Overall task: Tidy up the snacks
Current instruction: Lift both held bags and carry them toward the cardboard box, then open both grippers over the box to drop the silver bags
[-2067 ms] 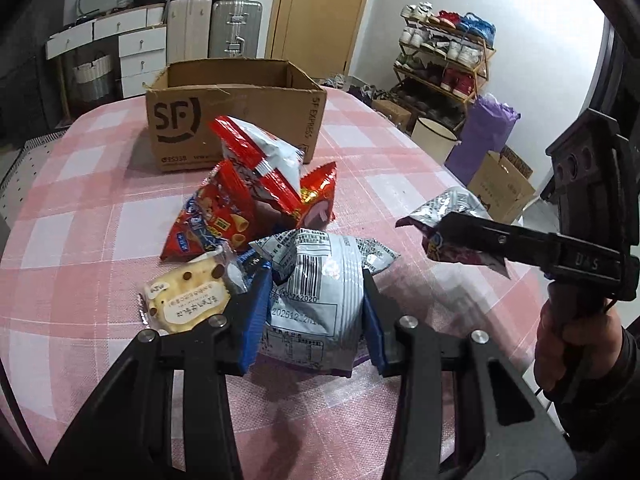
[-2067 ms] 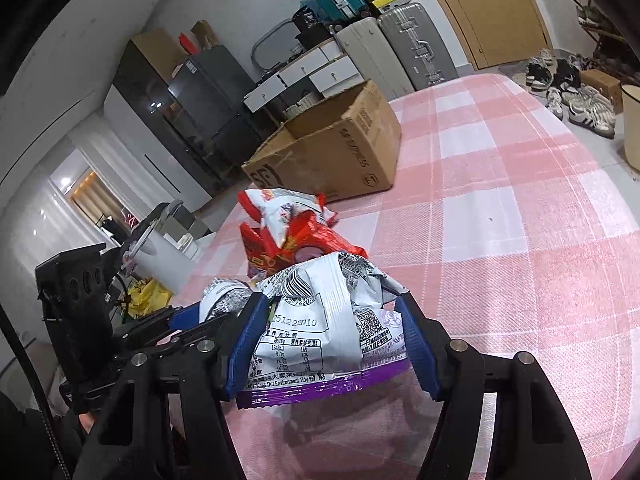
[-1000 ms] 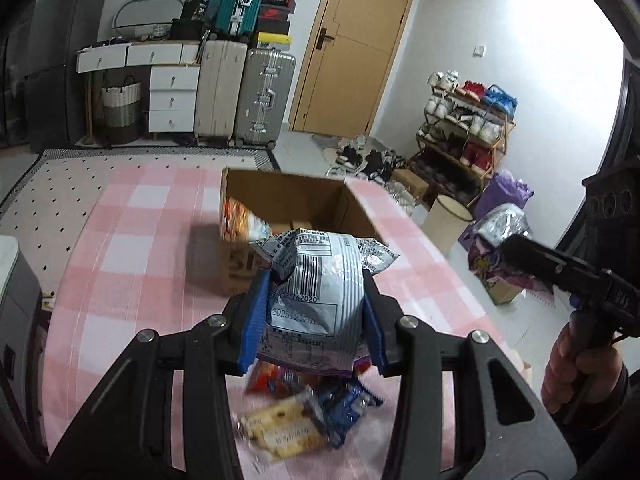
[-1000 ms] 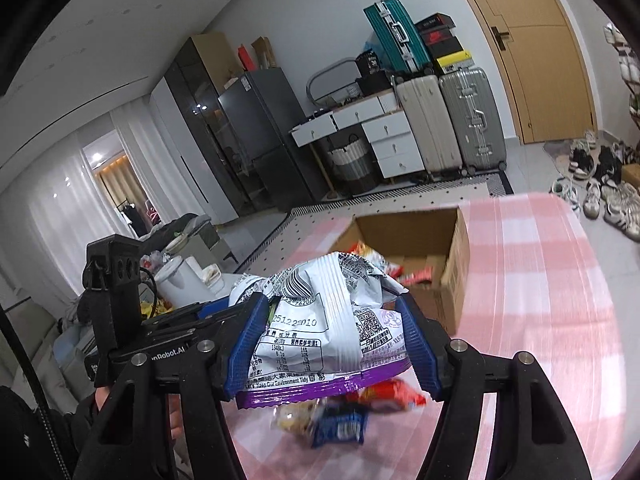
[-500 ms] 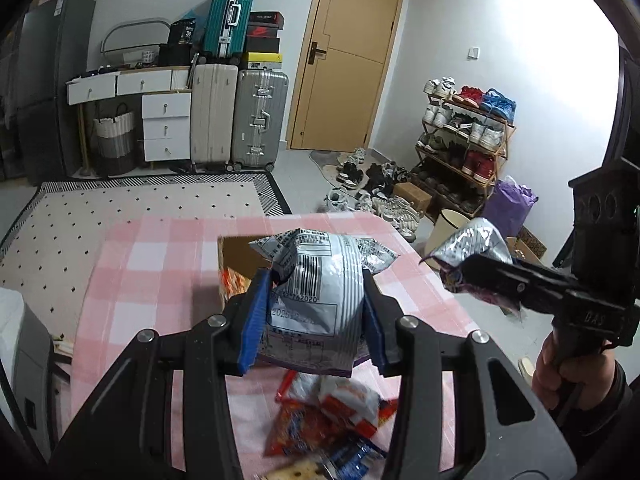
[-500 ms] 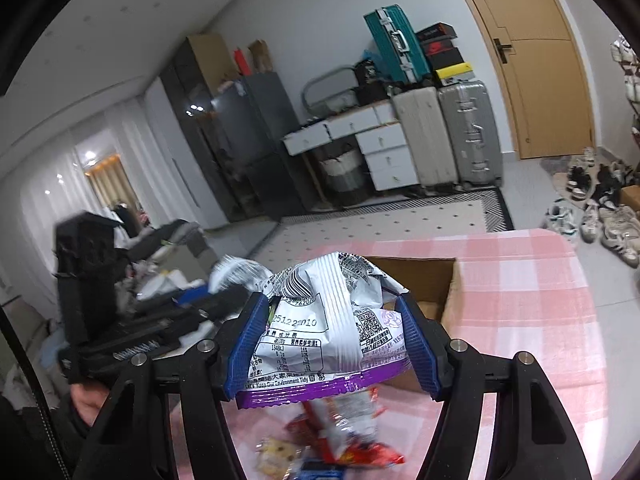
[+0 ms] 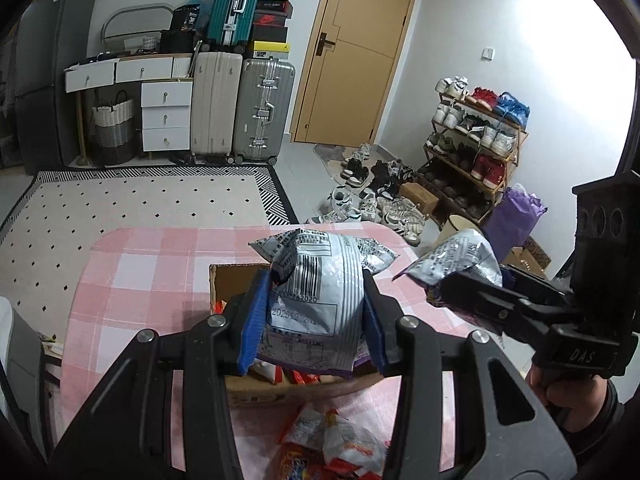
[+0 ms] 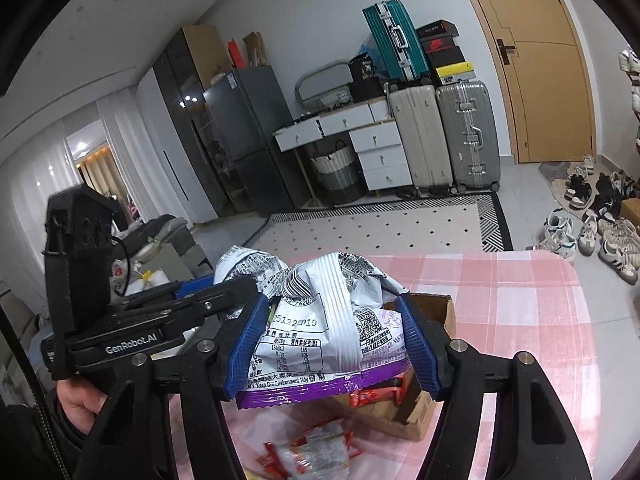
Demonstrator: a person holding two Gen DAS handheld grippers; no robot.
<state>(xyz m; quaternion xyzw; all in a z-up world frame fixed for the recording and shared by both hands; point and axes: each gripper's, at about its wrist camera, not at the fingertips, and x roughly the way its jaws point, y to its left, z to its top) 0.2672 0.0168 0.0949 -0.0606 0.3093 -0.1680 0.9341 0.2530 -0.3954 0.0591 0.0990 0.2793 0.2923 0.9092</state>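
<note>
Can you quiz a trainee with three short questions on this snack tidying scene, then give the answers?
1. True or false: both grippers are clamped on a snack bag.
2. What lies on the pink checked tablecloth below the raised bags? A) a cardboard box B) a glass bowl C) a laptop
3. Fill in: loose red and white snack packets lie on the cloth on the ____ side of the box, toward the cameras.

Key
1. True: the left gripper pinches one silver bag, and the right gripper pinches a silver and purple bag.
2. A, the open cardboard box, with red packets inside.
3. Near: the loose packets are still outside it.
</note>
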